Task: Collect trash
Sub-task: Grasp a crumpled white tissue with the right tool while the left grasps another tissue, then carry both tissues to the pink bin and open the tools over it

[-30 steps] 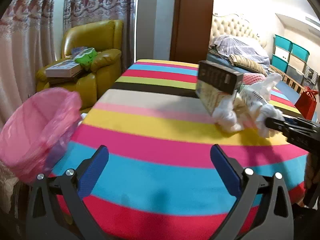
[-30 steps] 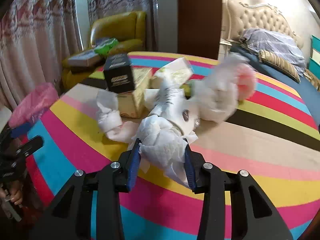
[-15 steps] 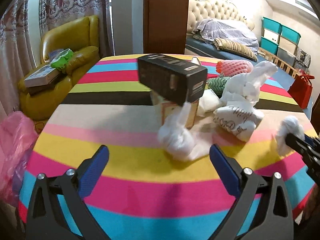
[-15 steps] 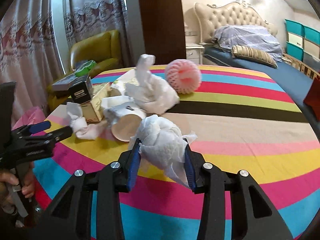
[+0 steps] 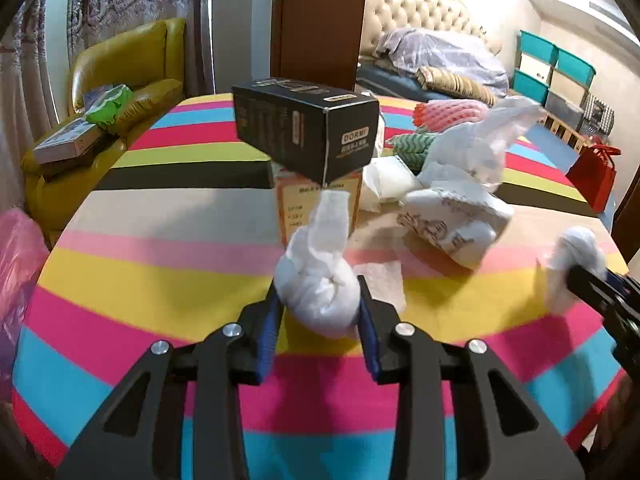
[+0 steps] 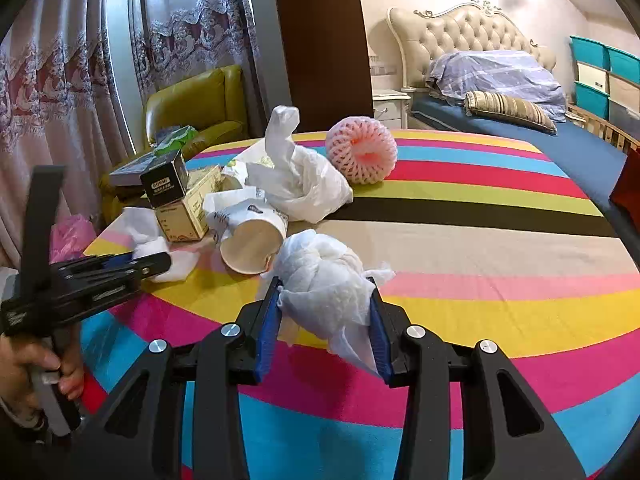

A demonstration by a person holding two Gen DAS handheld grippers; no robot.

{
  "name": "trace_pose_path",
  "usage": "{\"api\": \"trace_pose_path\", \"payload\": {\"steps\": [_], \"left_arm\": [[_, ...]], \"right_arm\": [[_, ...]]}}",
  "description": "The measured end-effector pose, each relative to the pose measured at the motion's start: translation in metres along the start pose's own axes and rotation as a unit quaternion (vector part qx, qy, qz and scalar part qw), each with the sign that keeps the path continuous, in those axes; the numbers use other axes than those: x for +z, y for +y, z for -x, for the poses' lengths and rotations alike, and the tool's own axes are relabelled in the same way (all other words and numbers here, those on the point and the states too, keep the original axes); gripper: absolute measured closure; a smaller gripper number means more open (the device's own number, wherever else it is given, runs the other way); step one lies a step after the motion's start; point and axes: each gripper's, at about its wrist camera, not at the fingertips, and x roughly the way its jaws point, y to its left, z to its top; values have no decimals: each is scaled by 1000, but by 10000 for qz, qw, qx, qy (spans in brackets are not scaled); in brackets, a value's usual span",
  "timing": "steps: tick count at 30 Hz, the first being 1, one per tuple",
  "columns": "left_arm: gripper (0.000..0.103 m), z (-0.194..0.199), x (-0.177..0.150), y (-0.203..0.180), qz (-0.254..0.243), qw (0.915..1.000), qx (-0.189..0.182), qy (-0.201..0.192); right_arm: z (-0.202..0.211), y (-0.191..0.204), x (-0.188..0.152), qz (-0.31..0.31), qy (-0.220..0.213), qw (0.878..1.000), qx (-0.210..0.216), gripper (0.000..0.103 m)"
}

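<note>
While both hands are busy, each one has a ball of paper trash. The left gripper (image 5: 320, 312) has just been closing, and now its blue fingers (image 5: 269, 328) squeeze a white tissue wad (image 5: 320, 280) low in the middle of the left wrist view. The wad's long twisted tail points up and away from the fingers, toward the black box (image 5: 306, 132) on top of the yellow box (image 5: 292, 208). The right gripper (image 6: 324, 312) is clenched on a second tissue ball (image 6: 320, 284), low in the middle of its own view.

The rest of the trash sits on the striped bench (image 6: 480, 240): a paper cup (image 6: 250, 240) on its side, a white plastic bag (image 6: 300, 176) and a pink foam net (image 6: 360, 156).

What matters next is the pink bin bag (image 5: 18, 256). It sits at the far left edge of the left wrist view, off the edge of the bench. The left hand looks nearer to it, so I think that wad should go in first, with a swing to the left.
</note>
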Motion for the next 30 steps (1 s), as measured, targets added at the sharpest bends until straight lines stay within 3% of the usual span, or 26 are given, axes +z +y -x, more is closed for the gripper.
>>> {"api": "trace_pose_path", "payload": {"steps": [7,16,30], "left_arm": [[69,28,-22,6,-32,9989,-214,-407],[68,61,-41,7,-262,9950,-197,-944],[66,89,-61,22,-100,9895,-256,-1418]], "right_arm": [[0,13,0,179,-25,9998,51,64],[6,35,-2,567,-154,9981,168,64],[21,73,-11,1386,-500,9884,361,64]]}}
